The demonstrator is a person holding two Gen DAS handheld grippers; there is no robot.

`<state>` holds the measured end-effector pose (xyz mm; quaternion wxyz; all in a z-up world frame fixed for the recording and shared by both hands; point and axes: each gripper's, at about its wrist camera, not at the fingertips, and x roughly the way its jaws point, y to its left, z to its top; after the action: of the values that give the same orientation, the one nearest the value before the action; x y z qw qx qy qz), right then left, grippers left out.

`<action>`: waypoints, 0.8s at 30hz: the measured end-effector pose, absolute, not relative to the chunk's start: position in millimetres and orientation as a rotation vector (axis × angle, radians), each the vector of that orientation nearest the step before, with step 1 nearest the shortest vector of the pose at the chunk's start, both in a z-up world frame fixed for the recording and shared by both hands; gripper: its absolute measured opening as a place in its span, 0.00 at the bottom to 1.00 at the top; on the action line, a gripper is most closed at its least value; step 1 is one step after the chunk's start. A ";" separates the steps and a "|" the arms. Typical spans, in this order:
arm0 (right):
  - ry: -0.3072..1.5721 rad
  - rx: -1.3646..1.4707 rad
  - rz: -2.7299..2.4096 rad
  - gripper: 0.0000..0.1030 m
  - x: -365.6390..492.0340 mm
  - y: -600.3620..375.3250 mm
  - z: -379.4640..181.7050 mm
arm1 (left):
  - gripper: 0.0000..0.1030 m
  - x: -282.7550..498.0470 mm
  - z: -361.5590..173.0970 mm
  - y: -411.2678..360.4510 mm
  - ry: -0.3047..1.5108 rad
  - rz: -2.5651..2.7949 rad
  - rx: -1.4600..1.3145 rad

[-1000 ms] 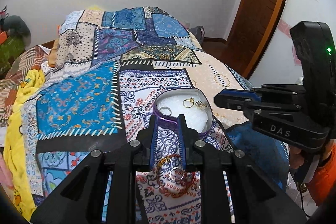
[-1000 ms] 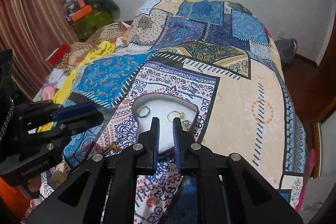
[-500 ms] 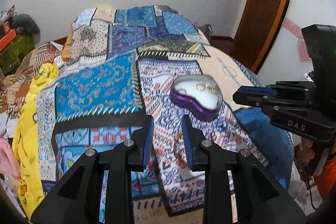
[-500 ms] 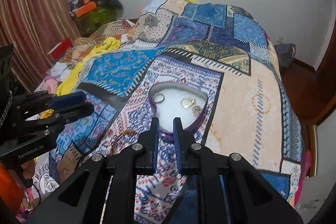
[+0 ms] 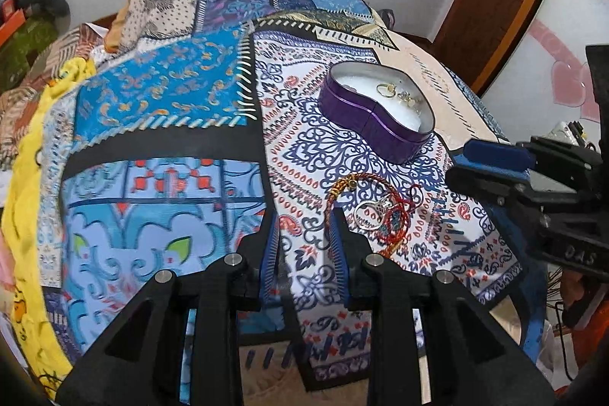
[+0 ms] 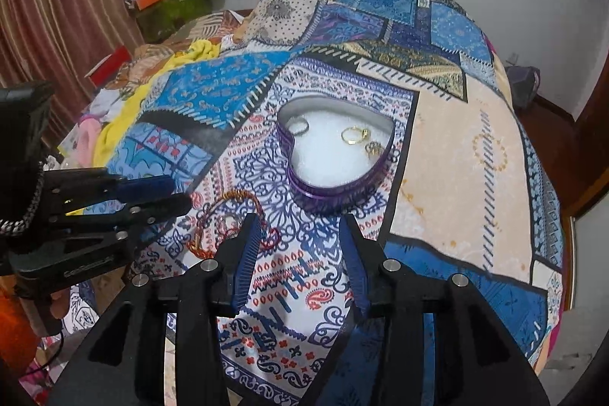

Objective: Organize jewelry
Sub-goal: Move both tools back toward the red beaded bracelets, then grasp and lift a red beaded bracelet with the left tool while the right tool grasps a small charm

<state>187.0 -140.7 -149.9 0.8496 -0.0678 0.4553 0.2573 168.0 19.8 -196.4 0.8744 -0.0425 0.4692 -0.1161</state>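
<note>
One purple heart tin [image 6: 335, 177] with three rings, one loose ring [image 5: 371, 214], both grippers' fingers apart, empty.

Heart-shaped purple tin and loose jewelry on the bed

The open purple heart-shaped tin [image 6: 335, 155] sits flat on the patterned quilt, white-lined, holding a silver ring [image 6: 298, 126], a gold ring [image 6: 352, 134] and a small gold piece [image 6: 374, 148]. Near its point lie a braided red-gold bracelet [image 5: 335, 195], a silver ring [image 5: 371, 214] and a red beaded cord [image 5: 396, 221], tangled together.
</note>
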 end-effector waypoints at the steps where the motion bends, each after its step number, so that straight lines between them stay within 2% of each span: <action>1: 0.967 -0.137 0.541 0.38 187.6 -142.2 -151.8 | 0.26 169.4 -197.8 18.4 0.980 -0.244 -0.086; 12: 1.002 -0.096 0.528 0.38 192.1 -152.6 -162.3 | 0.26 190.1 -213.1 5.9 0.986 -0.267 -0.106; 13: 1.003 -0.099 0.528 0.38 191.6 -152.4 -162.9 | 0.24 191.2 -213.7 6.4 0.988 -0.281 -0.124; 19: 1.005 -0.097 0.530 0.38 190.4 -151.8 -163.1 | 0.03 192.2 -210.8 -2.2 0.980 -0.331 -0.118; 24: 1.003 -0.109 0.533 0.38 189.4 -150.7 -162.2 | 0.03 182.7 -196.7 -0.5 0.916 -0.309 -0.102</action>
<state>189.4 -150.7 -162.2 0.8416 -0.0515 0.4749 0.2521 182.7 -0.5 -196.7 0.8842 -0.0492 0.4403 -0.1483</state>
